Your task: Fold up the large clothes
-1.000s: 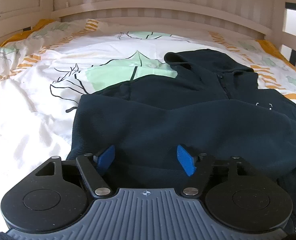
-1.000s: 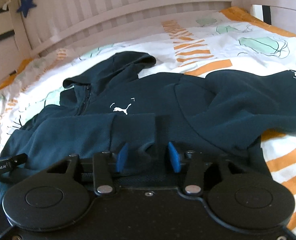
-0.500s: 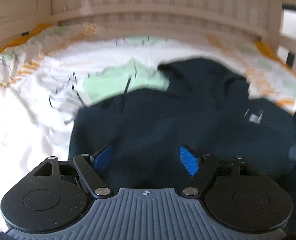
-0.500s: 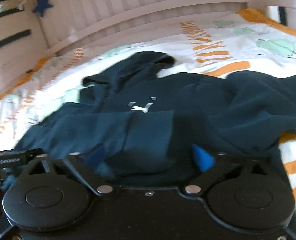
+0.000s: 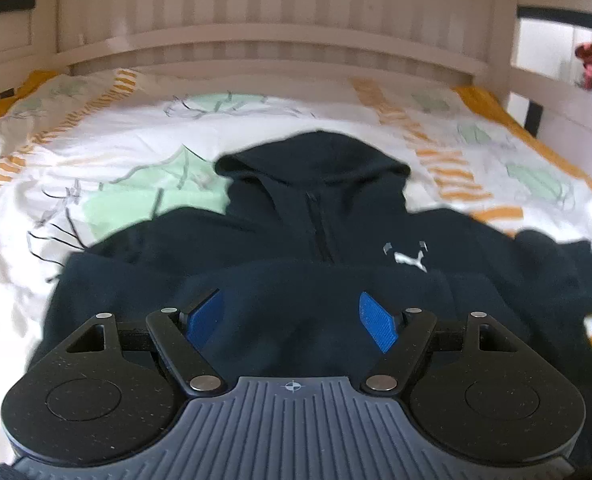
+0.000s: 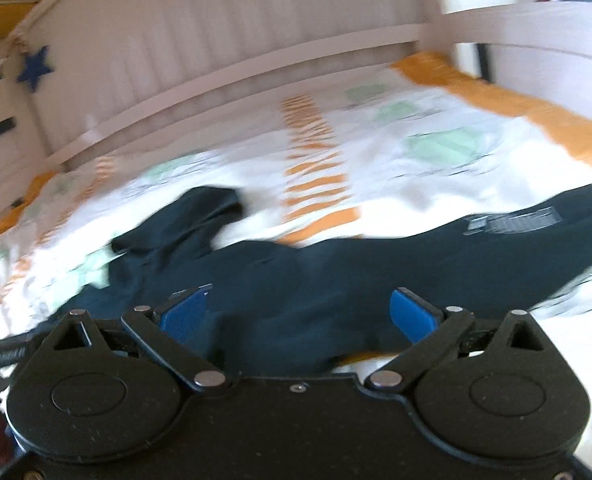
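Left wrist view: my left gripper [image 5: 291,320] sits nearest, jaws spread wide, blue pads [image 5: 377,326] holding nothing. Directly past them lies the dark navy hoodie [image 5: 336,288], front up on the bed [image 5: 95,152]. One sleeve [image 5: 175,280] is folded across the lower chest. Beyond that I note the zip, a small white chest logo [image 5: 410,260], then the hood [image 5: 316,160] pointing toward the headboard [image 5: 275,40]. The bedcover is white with green leaf shapes and orange stripes.

Right wrist view (blurred): my right gripper [image 6: 300,314] is likewise spread wide and grips nothing; the hoodie body lies just past its pads. The other sleeve [image 6: 496,240] stretches out toward the bed's right edge, with a pale print I cannot read. Farther off, the hood faces the slatted headboard, where a blue star [image 6: 35,67] hangs at the left.
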Demonstrator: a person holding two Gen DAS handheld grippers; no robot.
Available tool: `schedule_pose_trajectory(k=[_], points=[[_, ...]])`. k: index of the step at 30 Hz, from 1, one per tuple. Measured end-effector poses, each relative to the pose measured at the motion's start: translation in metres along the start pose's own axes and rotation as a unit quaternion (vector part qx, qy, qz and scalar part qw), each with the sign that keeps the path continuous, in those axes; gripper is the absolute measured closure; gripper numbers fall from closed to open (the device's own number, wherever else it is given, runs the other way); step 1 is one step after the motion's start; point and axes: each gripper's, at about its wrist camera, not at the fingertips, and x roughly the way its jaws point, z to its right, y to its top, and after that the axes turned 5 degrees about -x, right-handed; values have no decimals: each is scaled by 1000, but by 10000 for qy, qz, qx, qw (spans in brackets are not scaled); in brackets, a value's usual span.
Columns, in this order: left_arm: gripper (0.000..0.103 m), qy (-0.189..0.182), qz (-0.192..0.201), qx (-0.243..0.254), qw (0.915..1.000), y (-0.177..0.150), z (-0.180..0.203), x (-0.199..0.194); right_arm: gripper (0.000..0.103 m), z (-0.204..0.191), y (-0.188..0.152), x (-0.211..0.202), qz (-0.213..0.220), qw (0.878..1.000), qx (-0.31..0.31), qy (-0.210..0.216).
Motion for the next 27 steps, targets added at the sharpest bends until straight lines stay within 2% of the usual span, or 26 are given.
schedule_pose_trajectory(k=[5, 8, 13, 17, 27], points=[[29, 139, -348, 209, 9991, -20, 12, 27, 4, 67, 4, 7, -161, 9956, 704, -602], [27, 161, -120, 269, 9994, -35, 13, 27, 4, 101, 3, 14, -293, 9906, 1021, -856], [24, 146, -95, 194, 9997, -37, 10, 25, 4, 153, -3, 28, -433, 9803, 1574, -1116], [21, 144, -97, 151, 9997, -38, 9, 26, 3, 181, -12, 38, -422, 9729, 1988, -1104], [18, 163, -86, 153, 9997, -40, 10, 28, 1, 203, -13, 55, 75, 9707, 2252, -837]])
